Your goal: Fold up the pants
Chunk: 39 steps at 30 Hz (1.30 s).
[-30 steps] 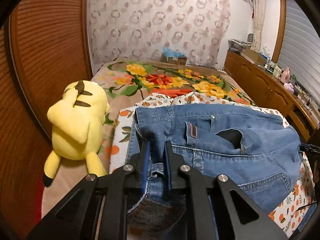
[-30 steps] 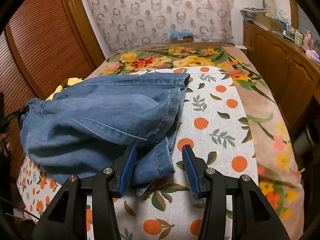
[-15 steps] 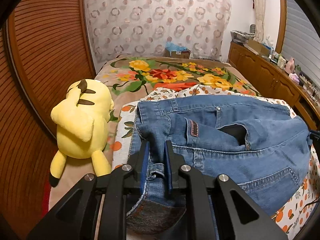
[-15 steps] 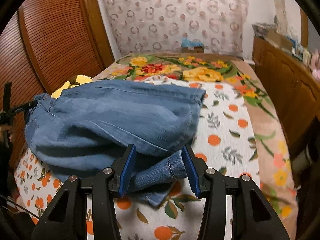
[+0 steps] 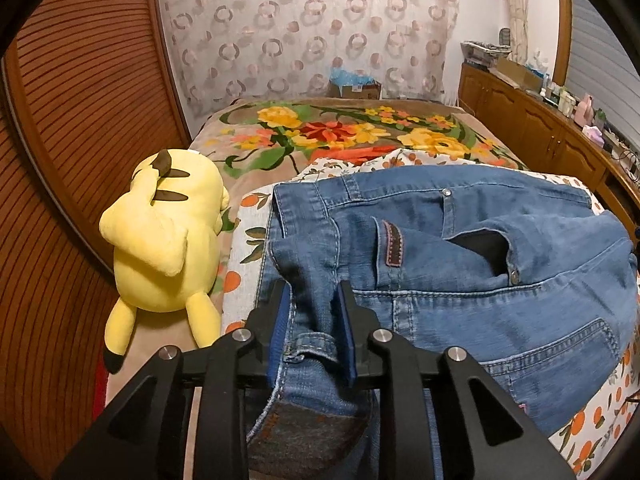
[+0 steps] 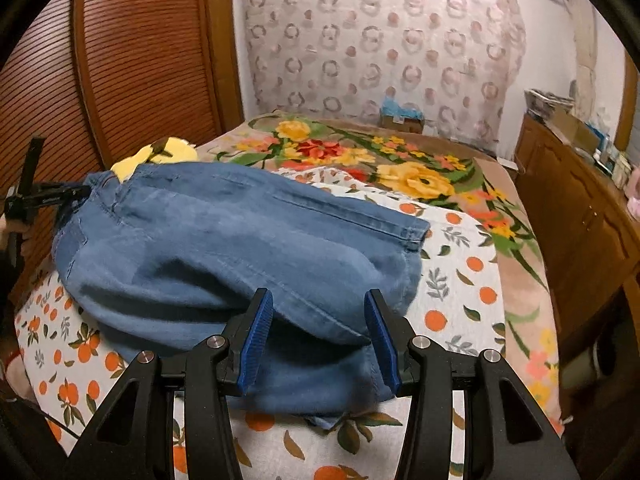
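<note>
Blue denim pants [image 5: 460, 256] lie bunched on the orange-print cloth [image 5: 250, 216] on the bed. In the left wrist view my left gripper [image 5: 312, 300] is shut on a fold of the waistband at the pants' near left corner. In the right wrist view the pants [image 6: 240, 248] lie folded over in a mound. My right gripper [image 6: 318, 312] is open, its blue pads on either side of the leg end of the denim, not pinching it. The left gripper [image 6: 44, 198] shows at the far left edge, holding the waistband.
A yellow plush toy [image 5: 164, 240] lies left of the pants by the wooden slatted wall [image 5: 68, 120]. A floral blanket [image 5: 340, 132] covers the far bed. A wooden cabinet [image 6: 580, 216] with clutter runs along the right. A cardboard box [image 5: 354, 86] stands beyond the bed.
My right gripper has moved forward and up over the leg end, so the denim now sits between its open pads. My left gripper keeps its hold and has risen slightly.
</note>
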{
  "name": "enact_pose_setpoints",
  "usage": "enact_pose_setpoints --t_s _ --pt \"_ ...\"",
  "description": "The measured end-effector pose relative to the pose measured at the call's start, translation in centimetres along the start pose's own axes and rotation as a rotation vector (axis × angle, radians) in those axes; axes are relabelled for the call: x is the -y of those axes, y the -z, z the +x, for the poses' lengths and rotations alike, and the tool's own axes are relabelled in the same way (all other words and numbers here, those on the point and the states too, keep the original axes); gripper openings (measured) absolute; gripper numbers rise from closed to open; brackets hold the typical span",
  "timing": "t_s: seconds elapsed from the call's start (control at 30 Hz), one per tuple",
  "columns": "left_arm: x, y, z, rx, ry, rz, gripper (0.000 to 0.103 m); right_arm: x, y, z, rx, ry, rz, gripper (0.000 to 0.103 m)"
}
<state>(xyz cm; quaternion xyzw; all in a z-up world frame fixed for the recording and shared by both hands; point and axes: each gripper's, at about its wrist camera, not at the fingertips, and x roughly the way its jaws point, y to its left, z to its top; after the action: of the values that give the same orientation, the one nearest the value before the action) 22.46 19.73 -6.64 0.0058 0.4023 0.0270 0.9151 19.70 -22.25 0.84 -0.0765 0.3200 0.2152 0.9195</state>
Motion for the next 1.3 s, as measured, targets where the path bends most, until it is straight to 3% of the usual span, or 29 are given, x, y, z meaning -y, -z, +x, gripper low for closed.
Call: enact_pose_setpoints --t_s 0.17,0.23,0.33,0.53,0.63,0.8,1.17,1.3 --pt "0.0 0.0 0.1 0.008 -0.001 -0.001 0.024 -0.1 0.2 2.2 -0.064 -0.012 -0.023 0.049" --pt "0.0 0.0 -0.1 0.021 0.005 -0.003 0.02 0.3 0.4 3.2 -0.088 0.006 -0.023 0.022" --pt "-0.2 -0.4 -1.0 0.057 0.03 -0.027 0.017 0.7 0.1 3.5 -0.079 0.02 -0.026 0.009" --pt "-1.5 -1.6 -4.5 0.192 0.042 -0.087 0.016 1.1 -1.7 1.0 0.042 0.027 -0.016 0.007" --pt "-2.4 -2.4 -5.1 0.221 0.058 -0.117 0.016 1.7 -2.7 0.2 0.078 0.035 -0.008 0.006" --pt "-2.4 -4.2 -4.7 0.241 0.013 -0.113 0.013 1.8 -4.5 0.6 0.101 0.073 -0.017 0.006" --pt "-2.0 -7.5 -0.4 0.195 0.008 -0.095 0.008 1.4 -7.9 4.9 0.072 0.128 -0.059 0.006" --pt "-2.4 -8.7 -0.2 0.21 -0.004 -0.098 0.008 1.4 -9.0 4.6 0.114 0.144 -0.058 0.006"
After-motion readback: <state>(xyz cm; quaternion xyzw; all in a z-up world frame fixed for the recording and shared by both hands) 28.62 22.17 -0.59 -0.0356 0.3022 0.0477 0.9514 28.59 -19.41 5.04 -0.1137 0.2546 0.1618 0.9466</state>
